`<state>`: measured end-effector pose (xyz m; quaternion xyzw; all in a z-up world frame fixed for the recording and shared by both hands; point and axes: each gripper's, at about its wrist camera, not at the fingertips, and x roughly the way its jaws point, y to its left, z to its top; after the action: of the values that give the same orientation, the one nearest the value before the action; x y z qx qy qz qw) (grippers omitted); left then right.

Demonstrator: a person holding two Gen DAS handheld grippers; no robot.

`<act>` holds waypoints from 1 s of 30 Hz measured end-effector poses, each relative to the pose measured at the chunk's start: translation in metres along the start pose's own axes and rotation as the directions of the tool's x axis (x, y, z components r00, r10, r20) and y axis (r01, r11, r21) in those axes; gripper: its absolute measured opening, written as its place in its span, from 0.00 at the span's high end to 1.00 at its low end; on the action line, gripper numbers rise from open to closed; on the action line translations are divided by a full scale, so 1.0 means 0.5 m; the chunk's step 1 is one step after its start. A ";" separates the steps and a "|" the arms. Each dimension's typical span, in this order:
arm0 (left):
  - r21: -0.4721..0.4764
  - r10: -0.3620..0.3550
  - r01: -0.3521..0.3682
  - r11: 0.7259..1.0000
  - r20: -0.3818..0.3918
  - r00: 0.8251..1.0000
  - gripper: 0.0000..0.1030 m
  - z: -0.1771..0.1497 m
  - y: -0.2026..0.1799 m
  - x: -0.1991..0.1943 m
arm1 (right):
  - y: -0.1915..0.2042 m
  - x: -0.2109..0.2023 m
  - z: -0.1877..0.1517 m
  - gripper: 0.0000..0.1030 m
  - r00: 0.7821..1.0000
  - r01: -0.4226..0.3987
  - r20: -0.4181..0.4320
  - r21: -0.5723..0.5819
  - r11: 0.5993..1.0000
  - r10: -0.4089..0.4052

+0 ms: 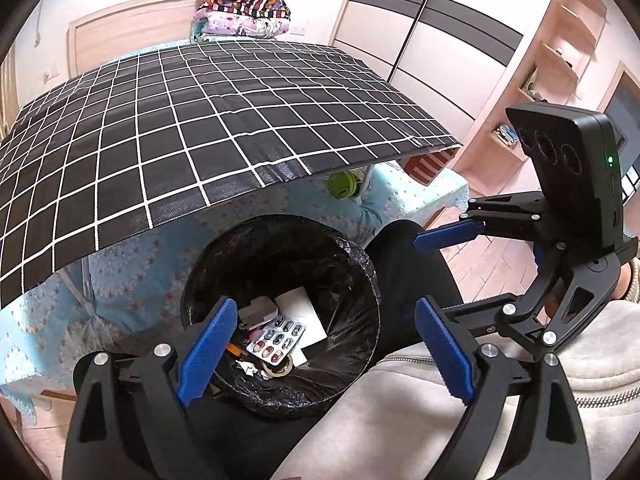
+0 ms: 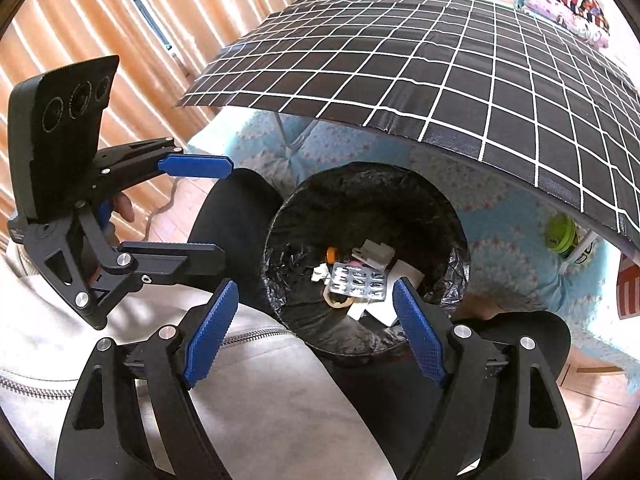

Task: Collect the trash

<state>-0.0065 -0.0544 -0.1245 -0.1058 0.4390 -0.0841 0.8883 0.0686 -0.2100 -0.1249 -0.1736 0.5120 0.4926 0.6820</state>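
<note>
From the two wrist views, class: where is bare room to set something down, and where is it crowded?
Free: the checked tablecloth, bare from near edge to the folded bedding. Crowded: the bin bottom, where the blister pack overlaps paper and scraps.

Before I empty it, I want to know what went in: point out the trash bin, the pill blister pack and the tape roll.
trash bin (image 1: 362, 258): left wrist view, on its bag-lined rim.
pill blister pack (image 1: 276, 340): left wrist view, middle of the foil.
tape roll (image 2: 338, 300): right wrist view, on its ring.

- Bright, even daylight; the lit curtains (image 2: 80, 40) are probably the source.
- Strong fisheye bending and dark corners at both frames' edges.
- Bin liner (image 1: 280, 272) interior dim, with faint glare.
- Focus sharp; no motion blur.
</note>
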 end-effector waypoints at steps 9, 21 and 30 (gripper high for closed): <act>0.005 0.001 -0.001 1.000 0.001 1.000 0.15 0.001 -0.003 0.002 | 0.000 0.001 0.000 0.23 1.000 -0.001 0.000 0.002 1.000 0.001; 0.001 0.000 0.000 1.000 0.003 1.000 0.15 -0.002 -0.001 0.003 | 0.000 0.000 -0.001 0.23 1.000 -0.004 -0.001 0.001 1.000 0.004; 0.002 -0.004 0.004 1.000 0.006 1.000 0.15 -0.001 -0.001 0.002 | 0.000 0.000 0.000 0.23 1.000 -0.004 0.000 0.000 1.000 0.004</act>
<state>-0.0062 -0.0552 -0.1252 -0.1057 0.4360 -0.0859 0.8896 0.0685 -0.2099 -0.1247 -0.1726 0.5123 0.4938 0.6811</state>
